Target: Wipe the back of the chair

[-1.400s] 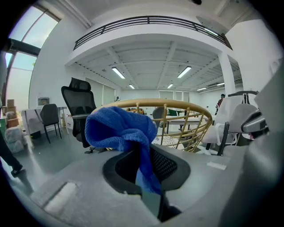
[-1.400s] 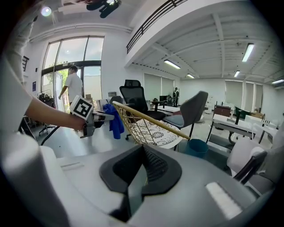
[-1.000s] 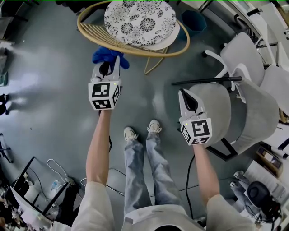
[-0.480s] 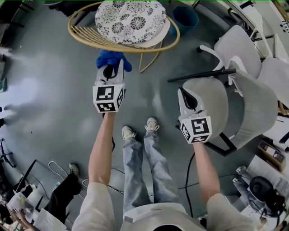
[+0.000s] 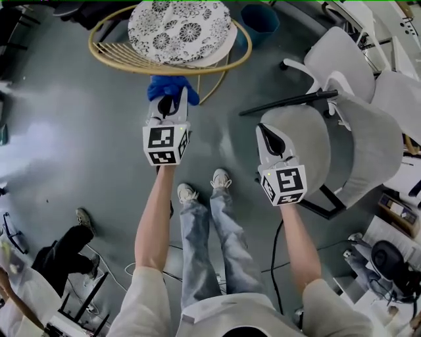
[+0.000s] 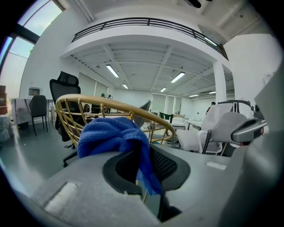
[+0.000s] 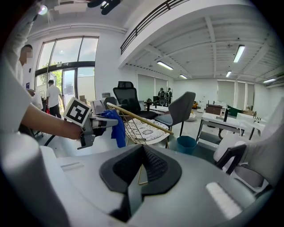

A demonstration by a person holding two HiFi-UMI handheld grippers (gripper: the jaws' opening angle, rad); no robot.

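A gold wire chair (image 5: 118,56) with a black-and-white patterned cushion (image 5: 181,29) stands at the top of the head view. My left gripper (image 5: 170,104) is shut on a blue cloth (image 5: 172,87), held just short of the chair's curved back rim (image 5: 197,71). In the left gripper view the cloth (image 6: 113,135) bunches over the jaws, with the gold rim (image 6: 111,104) right behind it. My right gripper (image 5: 271,139) hangs shut on nothing, over a grey seat. Its own view shows the left gripper (image 7: 101,120), the cloth (image 7: 117,128) and the chair (image 7: 146,123).
Grey office chairs (image 5: 358,141) crowd the right side, one with a black armrest bar (image 5: 289,102). A teal bin (image 5: 258,18) sits behind the gold chair. Another person's legs (image 5: 62,247) and cables (image 5: 112,276) are at lower left. Desks and black chairs fill the background.
My left gripper has moved a little right with the cloth, staying close to the chair's rim. The right gripper has barely moved. The person at lower left has shifted.
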